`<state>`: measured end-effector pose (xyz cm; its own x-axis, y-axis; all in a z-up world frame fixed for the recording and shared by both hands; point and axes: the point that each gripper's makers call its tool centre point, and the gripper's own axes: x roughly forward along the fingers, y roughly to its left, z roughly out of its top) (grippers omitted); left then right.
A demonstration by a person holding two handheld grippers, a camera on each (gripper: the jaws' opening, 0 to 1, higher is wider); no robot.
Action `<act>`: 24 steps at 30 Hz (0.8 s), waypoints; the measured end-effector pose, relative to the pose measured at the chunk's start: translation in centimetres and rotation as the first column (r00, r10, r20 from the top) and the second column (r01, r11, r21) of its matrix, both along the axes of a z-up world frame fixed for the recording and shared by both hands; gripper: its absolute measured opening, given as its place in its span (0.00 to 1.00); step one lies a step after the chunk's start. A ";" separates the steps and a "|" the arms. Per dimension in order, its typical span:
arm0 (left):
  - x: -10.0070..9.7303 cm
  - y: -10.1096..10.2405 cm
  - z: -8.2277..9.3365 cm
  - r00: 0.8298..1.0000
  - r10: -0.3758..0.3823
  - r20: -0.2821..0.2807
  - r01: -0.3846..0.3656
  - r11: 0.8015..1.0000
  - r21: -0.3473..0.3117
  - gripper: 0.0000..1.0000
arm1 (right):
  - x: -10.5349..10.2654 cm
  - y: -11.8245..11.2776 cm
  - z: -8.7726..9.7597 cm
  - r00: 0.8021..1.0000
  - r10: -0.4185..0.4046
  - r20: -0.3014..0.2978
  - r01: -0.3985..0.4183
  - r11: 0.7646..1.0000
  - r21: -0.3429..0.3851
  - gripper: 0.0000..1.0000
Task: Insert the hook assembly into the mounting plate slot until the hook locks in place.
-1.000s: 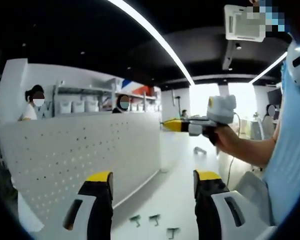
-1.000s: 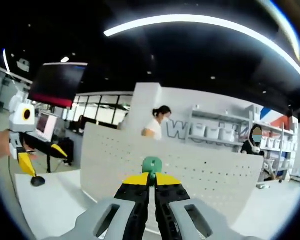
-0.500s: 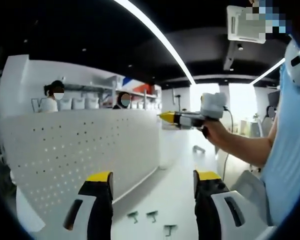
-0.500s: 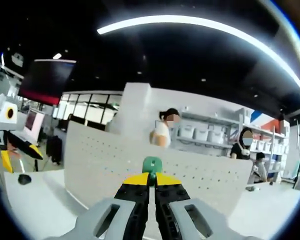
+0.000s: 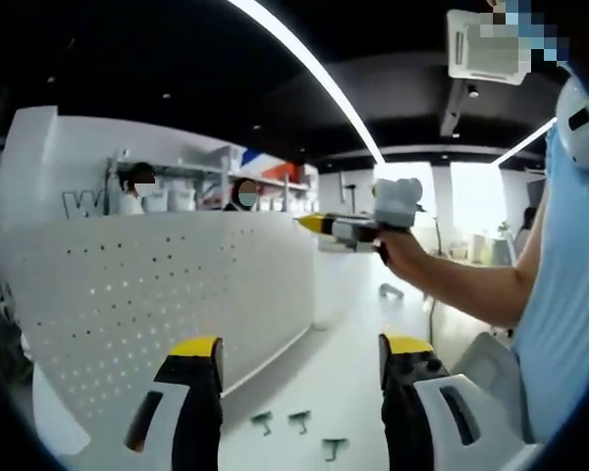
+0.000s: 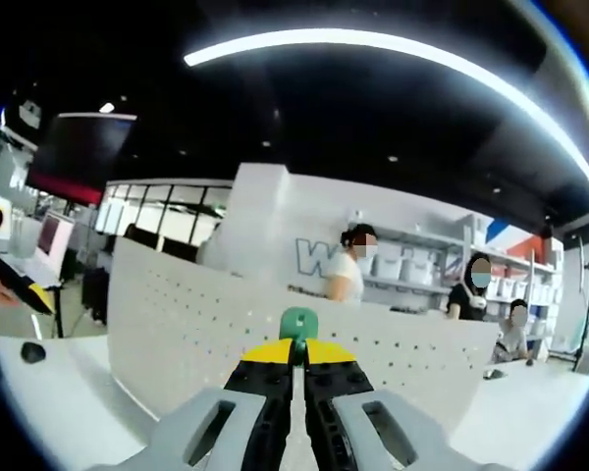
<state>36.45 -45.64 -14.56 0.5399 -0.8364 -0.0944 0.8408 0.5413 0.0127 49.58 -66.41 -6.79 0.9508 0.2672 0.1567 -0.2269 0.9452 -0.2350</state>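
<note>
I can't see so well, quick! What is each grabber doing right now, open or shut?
Left gripper: open, holding nothing.
Right gripper: shut on the green hook, held up facing the white pegboard.

Dark ceiling, long strip lights curving across. White partition wall with part-hidden lettering. Shelving with white bins behind. Dark-framed windows far back. Ceiling vent unit, possibly air-conditioning. White worktop.
</note>
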 end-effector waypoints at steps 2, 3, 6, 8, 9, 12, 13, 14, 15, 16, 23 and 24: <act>0.0 0.1 0.0 1.000 0.003 -0.001 -0.003 1.000 -0.001 0.66 | 0.6 0.2 0.1 1.000 0.004 0.001 -0.004 1.000 -0.001 0.01; 0.1 0.1 0.0 1.000 0.005 -0.001 -0.005 1.000 -0.001 0.66 | 0.8 0.3 0.1 1.000 0.006 0.000 -0.006 1.000 0.000 0.01; 0.1 0.3 -0.2 1.000 0.008 -0.003 -0.008 1.000 0.001 0.66 | 1.7 0.9 0.1 1.000 0.014 0.000 -0.014 1.000 -0.001 0.01; 0.2 0.4 -0.2 1.000 0.012 -0.005 -0.012 1.000 0.002 0.66 | 2.4 1.2 0.1 1.000 0.019 -0.002 -0.019 1.000 -0.001 0.01; 0.2 0.4 -0.2 1.000 0.013 -0.005 -0.013 1.000 0.001 0.65 | 2.8 1.3 0.1 1.000 0.021 -0.002 -0.021 1.000 -0.001 0.01; 0.4 0.6 -0.2 1.000 0.019 -0.004 -0.019 1.000 -0.001 0.65 | 3.4 1.7 0.1 1.000 0.021 0.002 -0.021 1.000 -0.005 0.01; 0.4 0.7 -0.2 1.000 0.022 -0.005 -0.022 1.000 -0.001 0.65 | 3.7 1.8 0.1 1.000 0.020 0.002 -0.020 1.000 -0.005 0.01; 0.5 0.7 -0.2 1.000 0.023 -0.004 -0.023 1.000 -0.001 0.65 | 3.9 1.8 0.1 1.000 0.020 0.001 -0.020 1.000 -0.003 0.01; 0.5 0.8 -0.2 1.000 0.025 -0.004 -0.025 1.000 -0.002 0.65 | 4.1 1.8 0.0 1.000 0.020 0.000 -0.020 1.000 -0.001 0.01; 0.6 0.9 -0.2 1.000 0.026 -0.004 -0.026 1.000 -0.003 0.65 | 4.4 1.8 -0.1 1.000 0.019 -0.001 -0.019 1.000 0.001 0.01; 0.8 1.2 -0.4 0.999 0.032 -0.009 -0.032 0.999 -0.001 0.65 | 5.8 2.3 -0.8 1.000 0.014 -0.012 -0.014 1.000 0.014 0.01; 0.9 1.2 -0.4 0.999 0.033 -0.010 -0.033 0.999 -0.001 0.65 | 5.9 2.4 -0.9 1.000 0.012 -0.014 -0.012 1.000 0.017 0.01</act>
